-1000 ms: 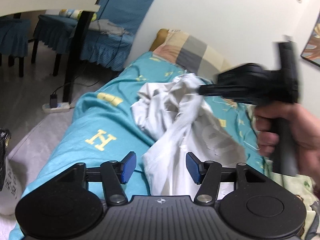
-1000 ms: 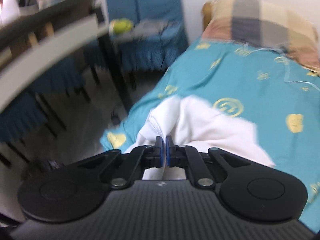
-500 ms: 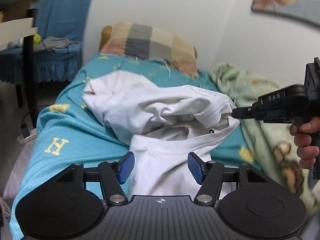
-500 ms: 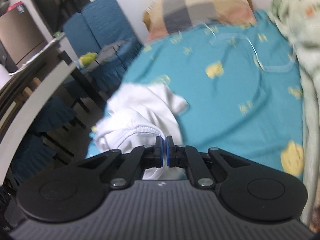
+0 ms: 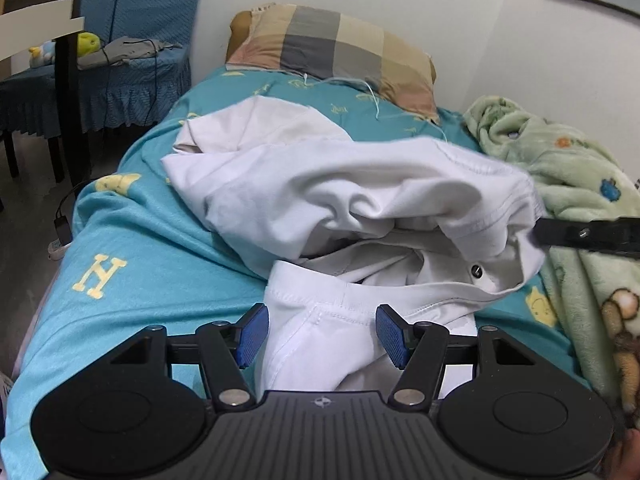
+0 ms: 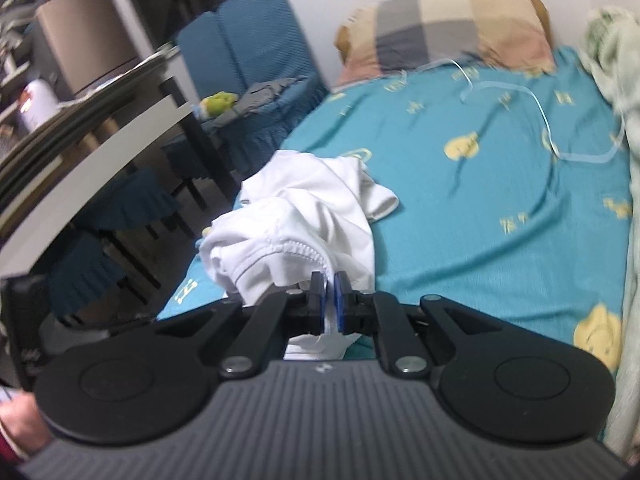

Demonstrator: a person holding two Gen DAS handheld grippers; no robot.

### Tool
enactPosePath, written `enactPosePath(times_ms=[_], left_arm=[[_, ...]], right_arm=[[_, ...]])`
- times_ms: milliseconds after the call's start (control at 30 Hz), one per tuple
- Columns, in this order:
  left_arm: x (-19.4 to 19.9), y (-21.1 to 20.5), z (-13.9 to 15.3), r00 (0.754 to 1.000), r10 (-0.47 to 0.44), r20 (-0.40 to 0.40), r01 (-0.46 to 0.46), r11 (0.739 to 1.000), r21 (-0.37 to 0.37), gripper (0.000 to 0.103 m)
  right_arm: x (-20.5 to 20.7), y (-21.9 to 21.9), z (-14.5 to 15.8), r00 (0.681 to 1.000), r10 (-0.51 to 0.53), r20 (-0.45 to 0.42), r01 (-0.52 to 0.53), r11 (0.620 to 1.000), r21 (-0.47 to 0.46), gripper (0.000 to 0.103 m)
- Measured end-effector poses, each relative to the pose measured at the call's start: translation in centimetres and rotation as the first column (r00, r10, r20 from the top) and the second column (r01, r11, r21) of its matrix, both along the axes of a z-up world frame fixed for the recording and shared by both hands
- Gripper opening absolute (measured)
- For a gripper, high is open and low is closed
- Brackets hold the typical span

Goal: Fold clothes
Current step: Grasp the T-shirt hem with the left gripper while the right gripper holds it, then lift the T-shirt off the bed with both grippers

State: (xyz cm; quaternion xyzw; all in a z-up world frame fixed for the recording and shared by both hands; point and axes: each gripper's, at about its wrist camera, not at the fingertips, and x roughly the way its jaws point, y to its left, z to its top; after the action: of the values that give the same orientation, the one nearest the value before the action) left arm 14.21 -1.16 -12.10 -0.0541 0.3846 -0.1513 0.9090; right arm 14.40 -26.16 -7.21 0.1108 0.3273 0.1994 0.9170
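A crumpled white shirt (image 5: 340,196) lies on the teal bedsheet (image 5: 132,264). My left gripper (image 5: 320,334) is open, its blue pads on either side of the shirt's near hem, not closed on it. My right gripper (image 6: 329,304) is shut on an edge of the white shirt (image 6: 296,236) and holds it stretched out and lifted to the right. In the left wrist view the right gripper's black fingers (image 5: 588,236) enter from the right edge and pinch the shirt's hem.
A plaid pillow (image 5: 340,48) lies at the head of the bed. A green patterned blanket (image 5: 572,184) is bunched along the wall on the right. A blue-covered chair (image 5: 120,64) and a dark table leg (image 5: 70,88) stand left of the bed. A thin white cord (image 6: 536,112) lies on the sheet.
My right gripper has pulled the shirt's edge to the right, spreading the cloth across the bed. My left gripper stays open at the near hem and its view has swung toward the pillow.
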Motion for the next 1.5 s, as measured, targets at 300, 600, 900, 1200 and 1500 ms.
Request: enactPosePath(times_ms=[300, 600, 900, 1200, 1500], left_arm=[[-0.4, -0.1, 0.3, 0.999, -0.022, 0.031, 0.024, 0.998, -0.057, 0.007], [-8.0, -0.1, 5.2, 0.982, -0.164, 0.092, 0.171, 0.982, -0.077, 0.005], [-8.7, -1.0, 4.1, 0.964, -0.266, 0.002, 0.265, 0.96, -0.092, 0.005], [-8.6, -1.5, 3.3, 0.955, -0.296, -0.033, 0.29, 0.95, -0.112, 0.005], [-9.5, -3.0, 3.2, 0.909, -0.415, -0.04, 0.408, 0.906, -0.115, 0.005]], right_arm=[[-1.5, 2.6, 1.3, 0.986, 0.116, 0.116, -0.091, 0.977, -0.195, 0.047], [-3.1, 5.7, 0.9, 0.944, 0.281, 0.171, -0.171, 0.863, -0.476, 0.047], [-3.2, 8.7, -1.9, 0.89, 0.44, 0.118, -0.234, 0.663, -0.711, 0.046], [-2.6, 11.1, -3.6, 0.799, 0.538, 0.267, -0.081, 0.537, -0.84, 0.046], [-0.4, 7.4, 0.9, 0.865, 0.294, 0.407, -0.034, 0.843, -0.537, 0.027]])
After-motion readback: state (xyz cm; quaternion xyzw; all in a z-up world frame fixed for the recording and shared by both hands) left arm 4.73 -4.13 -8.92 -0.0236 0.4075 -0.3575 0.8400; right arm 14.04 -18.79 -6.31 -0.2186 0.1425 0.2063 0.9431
